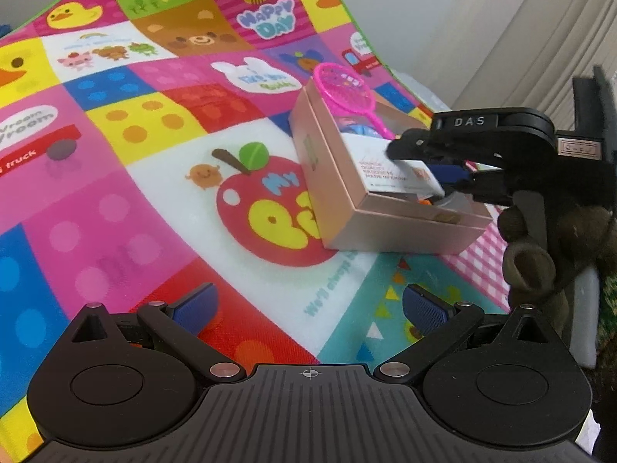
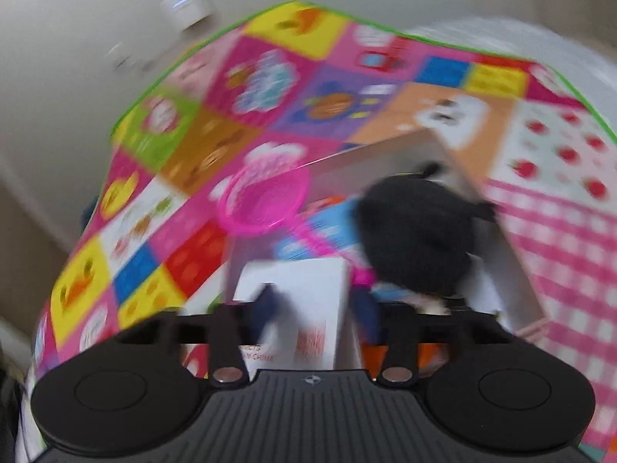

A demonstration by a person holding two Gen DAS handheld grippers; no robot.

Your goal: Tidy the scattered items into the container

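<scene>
A bright patchwork play mat (image 1: 162, 177) printed with cartoon squares covers the surface, edged in thin green piping. Using its big red apple picture (image 1: 266, 208) as the landmark: yellow duck squares (image 1: 73, 13) lie far beyond it toward the mat's far edge, a "Happy Day" bee square (image 1: 268, 15) sits beyond it, and a pink gingham patch (image 1: 482, 266) lies to its right. Behind the mat rises a plain pale wall (image 1: 416, 19), with beige pleated curtains (image 1: 547, 46) further right. The right wrist view is blurred; a small white device (image 2: 187, 5) hangs on the wall.

Rose-gold box (image 1: 347, 193); pink net (image 1: 343, 88); multicolour cartoon-patchwork mat (image 1: 154, 193).
</scene>
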